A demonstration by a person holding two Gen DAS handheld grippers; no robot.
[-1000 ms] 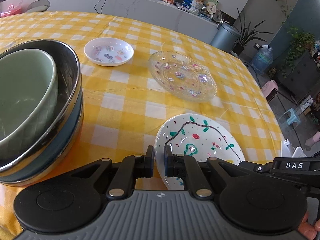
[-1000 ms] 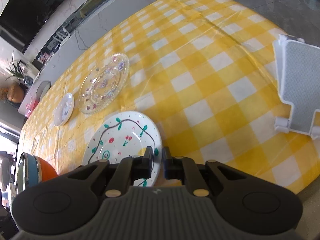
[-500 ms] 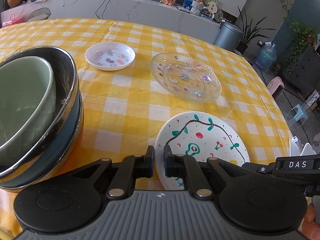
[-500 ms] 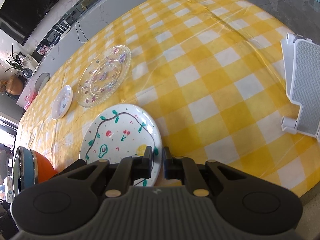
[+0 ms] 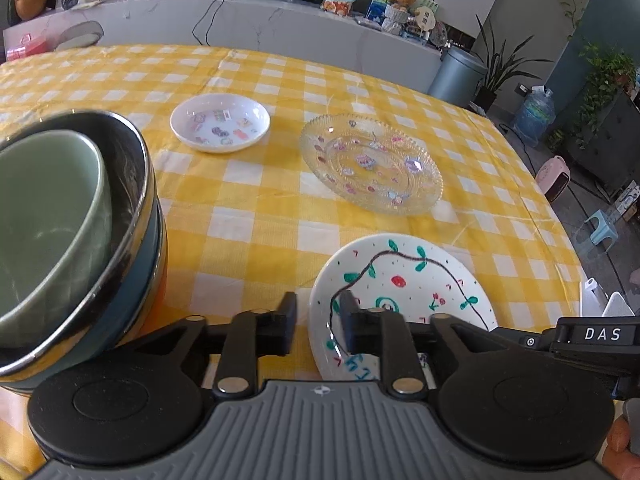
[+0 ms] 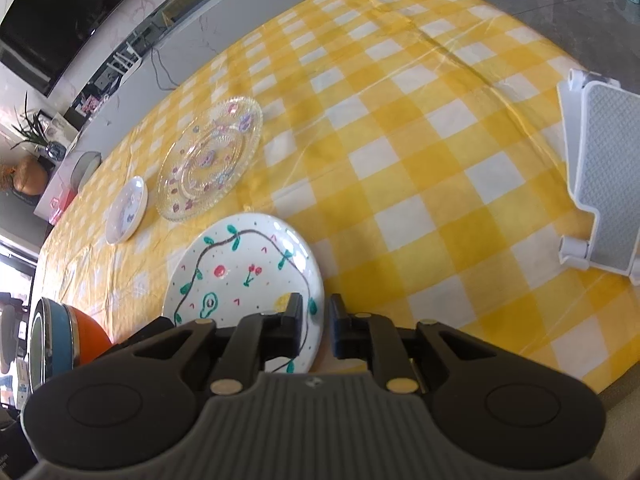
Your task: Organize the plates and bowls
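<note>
Black and parting, our left tool straddles the left rim of the round white hand-painted ceramic plate at the lower centre of its frame, pads clear of it. Our right tool is parting too, astride the same plate's right rim without pressing. The plate lies flat on the yellow-and-white checked counter. Beyond it sit the clear patterned glass plate and small white dish; nested bowls fill the left edge.
</note>
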